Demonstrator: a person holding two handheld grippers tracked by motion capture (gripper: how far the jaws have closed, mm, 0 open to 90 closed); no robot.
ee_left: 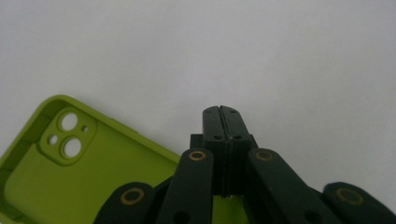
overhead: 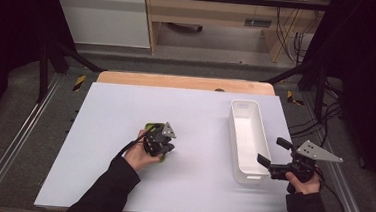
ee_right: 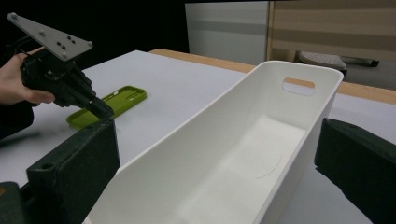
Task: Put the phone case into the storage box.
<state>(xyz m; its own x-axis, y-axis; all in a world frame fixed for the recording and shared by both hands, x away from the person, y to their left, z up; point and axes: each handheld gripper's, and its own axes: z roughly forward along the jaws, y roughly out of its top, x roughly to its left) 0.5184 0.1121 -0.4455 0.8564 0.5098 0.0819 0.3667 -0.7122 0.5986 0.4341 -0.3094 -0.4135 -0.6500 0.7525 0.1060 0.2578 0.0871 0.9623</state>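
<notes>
High view: left gripper (overhead: 159,143) over green phone case (overhead: 150,127) at table (overhead: 195,186) centre; white bin (overhead: 246,140) on right.
Left gripper view: jaws clenched together, nothing between; case lies open side up just beside tips.
Right gripper view: right gripper (ee_right: 215,172) jaws wide apart, straddling near end of bin without gripping.

Even, soft overhead light on the white table (overhead: 195,186), dark surroundings, faint shadows, slightly soft focus throughout.

Black grippers and dark sleeves

Brass-ringed pivots are seen on the left gripper (ee_left: 223,140); a grey, screw-dotted three-cornered plate is carried atop the right gripper (overhead: 272,155); black long sleeves (overhead: 107,188) are worn.
</notes>
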